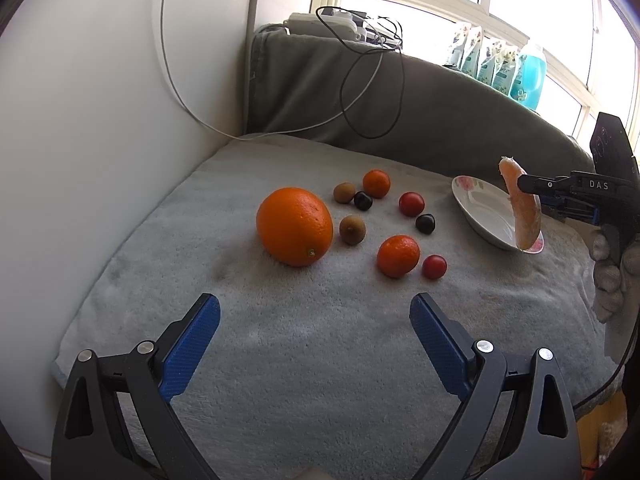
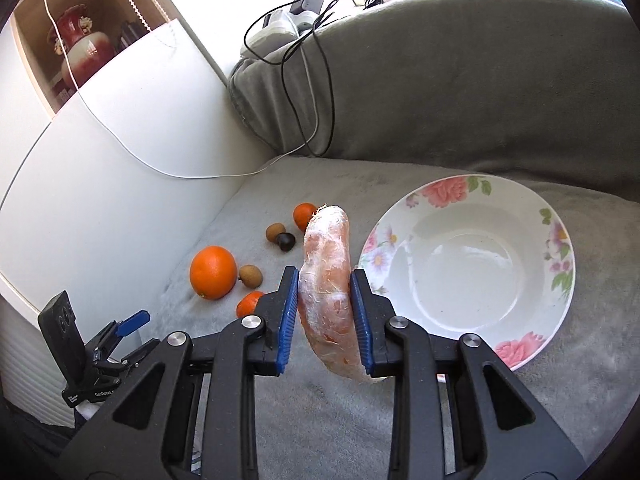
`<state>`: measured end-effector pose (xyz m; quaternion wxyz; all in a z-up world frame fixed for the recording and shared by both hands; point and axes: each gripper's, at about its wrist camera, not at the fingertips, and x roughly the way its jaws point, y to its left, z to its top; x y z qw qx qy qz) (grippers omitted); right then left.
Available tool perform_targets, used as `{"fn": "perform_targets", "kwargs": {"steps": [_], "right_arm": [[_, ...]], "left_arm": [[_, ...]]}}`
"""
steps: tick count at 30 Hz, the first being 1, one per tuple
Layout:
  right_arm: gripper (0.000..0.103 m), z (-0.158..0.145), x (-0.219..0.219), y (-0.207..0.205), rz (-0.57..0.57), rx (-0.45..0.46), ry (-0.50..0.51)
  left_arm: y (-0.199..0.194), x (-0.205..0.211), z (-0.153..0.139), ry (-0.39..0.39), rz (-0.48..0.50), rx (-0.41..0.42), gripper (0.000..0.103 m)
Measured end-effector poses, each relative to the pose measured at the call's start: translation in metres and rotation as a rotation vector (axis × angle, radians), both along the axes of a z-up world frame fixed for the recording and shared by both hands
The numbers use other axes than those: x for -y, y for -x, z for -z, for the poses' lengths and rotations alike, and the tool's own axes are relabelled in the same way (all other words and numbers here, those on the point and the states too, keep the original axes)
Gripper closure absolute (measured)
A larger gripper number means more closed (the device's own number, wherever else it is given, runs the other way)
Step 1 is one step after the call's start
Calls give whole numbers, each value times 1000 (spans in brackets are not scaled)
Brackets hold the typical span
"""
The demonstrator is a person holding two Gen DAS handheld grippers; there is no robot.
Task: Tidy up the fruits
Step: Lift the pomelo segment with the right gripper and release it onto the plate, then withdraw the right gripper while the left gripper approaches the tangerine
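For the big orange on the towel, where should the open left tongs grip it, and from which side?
Grip the big orange across its widest middle, coming from above with the left tongs opened wide. It is round and the largest fruit here, and a brown fruit sits close on its right, so a side approach would probably nudge that.

Lighting, both my wrist cameras: bright daylight.
Window [image 1: 440, 4] blown out; soft shadow beside large orange [image 1: 295, 226]; fisheye bends edges, corners vignetted.

Plate [image 1: 480, 216] near rim hidden behind peeled segment [image 1: 524, 208]; tangerine [image 2: 249, 305] half behind fingers [image 2: 287, 316].
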<state>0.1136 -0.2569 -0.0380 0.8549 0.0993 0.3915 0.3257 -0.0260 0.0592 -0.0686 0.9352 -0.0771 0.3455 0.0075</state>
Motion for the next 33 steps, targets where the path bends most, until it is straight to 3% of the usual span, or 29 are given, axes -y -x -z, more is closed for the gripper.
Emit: {"fn": "perform_targets", "kwargs": {"steps": [11, 24, 25, 27, 28, 29, 33], "right_arm": [[76, 9, 32, -49, 201, -4, 149], [76, 16, 23, -71, 260, 32, 285], [73, 15, 21, -71, 259, 39, 291], [44, 11, 18, -70, 265, 56, 316], [24, 9, 17, -67, 280, 77, 330], [17, 6, 16, -64, 288, 98, 338], [17, 0, 12, -58, 275, 121, 358]], "left_arm": [[2, 4, -5, -6, -8, 5, 7], [3, 5, -6, -10, -15, 6, 7], [2, 4, -6, -10, -15, 6, 7], [3, 4, -6, -10, -16, 6, 7], [2, 4, -6, -9, -14, 6, 7], [3, 4, -6, -9, -14, 7, 7], [2, 4, -6, -8, -14, 9, 7]]}}
